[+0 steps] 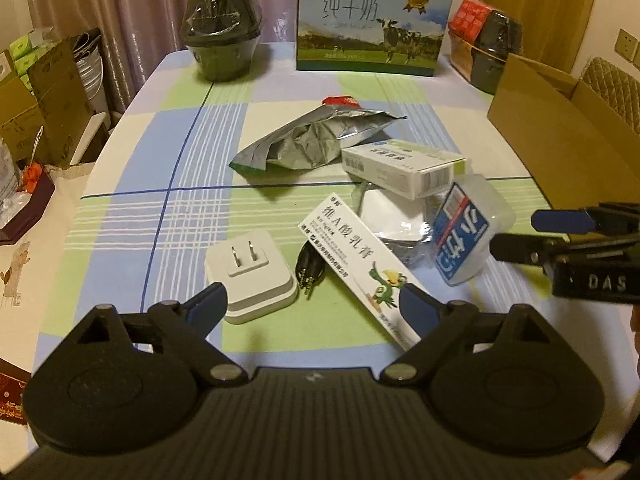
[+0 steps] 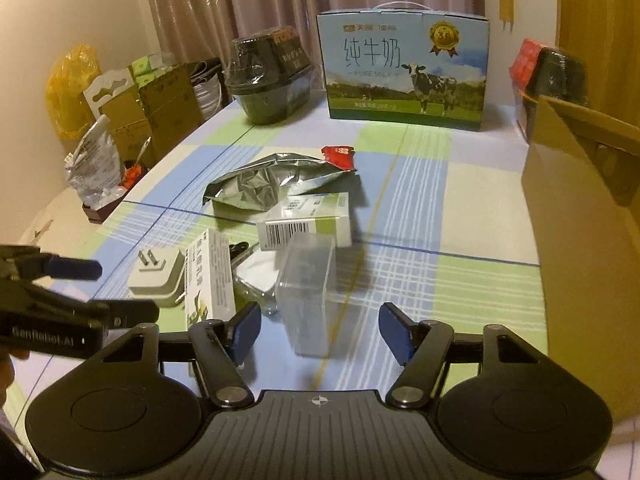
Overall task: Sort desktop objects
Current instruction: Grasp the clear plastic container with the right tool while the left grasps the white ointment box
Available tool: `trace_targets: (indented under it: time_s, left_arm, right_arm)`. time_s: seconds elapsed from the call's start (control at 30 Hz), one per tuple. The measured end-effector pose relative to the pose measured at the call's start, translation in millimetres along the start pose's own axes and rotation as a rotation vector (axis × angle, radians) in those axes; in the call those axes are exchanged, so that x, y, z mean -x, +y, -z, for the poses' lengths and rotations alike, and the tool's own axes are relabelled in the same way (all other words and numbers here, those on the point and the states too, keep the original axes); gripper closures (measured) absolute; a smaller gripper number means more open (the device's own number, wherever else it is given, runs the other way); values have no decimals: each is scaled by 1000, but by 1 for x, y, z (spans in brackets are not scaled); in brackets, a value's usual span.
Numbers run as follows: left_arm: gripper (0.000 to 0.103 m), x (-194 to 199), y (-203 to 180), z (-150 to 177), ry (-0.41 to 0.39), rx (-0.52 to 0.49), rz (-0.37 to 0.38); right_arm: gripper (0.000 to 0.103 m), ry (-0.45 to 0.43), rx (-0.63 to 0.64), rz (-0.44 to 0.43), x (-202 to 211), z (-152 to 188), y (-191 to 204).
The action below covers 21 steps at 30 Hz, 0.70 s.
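Left gripper (image 1: 314,304) hanging jaws wide apart, gripping nothing. White plug adapter (image 1: 251,274) sitting just inside left finger (image 1: 208,304); long ointment box (image 1: 360,264) lying beside right finger, black cable plugs (image 1: 309,274) between the two. Right gripper (image 2: 318,330) holding jaws parted, pads not pressing anything; clear plastic box (image 2: 308,300) lying between them, nearer left pad. Barcode carton (image 2: 306,222) and foil pouch (image 2: 260,184) lying beyond the jaws on checked tablecloth (image 2: 460,280).
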<state>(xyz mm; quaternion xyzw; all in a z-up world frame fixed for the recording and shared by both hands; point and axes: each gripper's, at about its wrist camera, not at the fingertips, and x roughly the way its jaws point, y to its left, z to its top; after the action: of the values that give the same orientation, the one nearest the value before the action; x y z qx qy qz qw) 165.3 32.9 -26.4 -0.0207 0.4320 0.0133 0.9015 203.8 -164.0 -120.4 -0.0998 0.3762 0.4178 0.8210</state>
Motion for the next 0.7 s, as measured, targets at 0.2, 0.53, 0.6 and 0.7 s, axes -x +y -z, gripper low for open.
trace_targets:
  time_s: [0.2,0.53,0.6,0.7]
  left_arm:
    - [13,-8,0,3,4,-1,12]
    - [13,-18,-24,-1,-2,-29,67]
    - [13,-22,-30,-2,-1,-31,76]
    - [13,-28,-37,-3,2,-27,80]
  right_arm:
    - [58,14,-9,-4,-16,-4,-3]
    - [76,20,1,12,-12,-2,-8]
    - [76,15,-5,31,-7,0,-13]
    - [76,10,-9,67,1,2,-21]
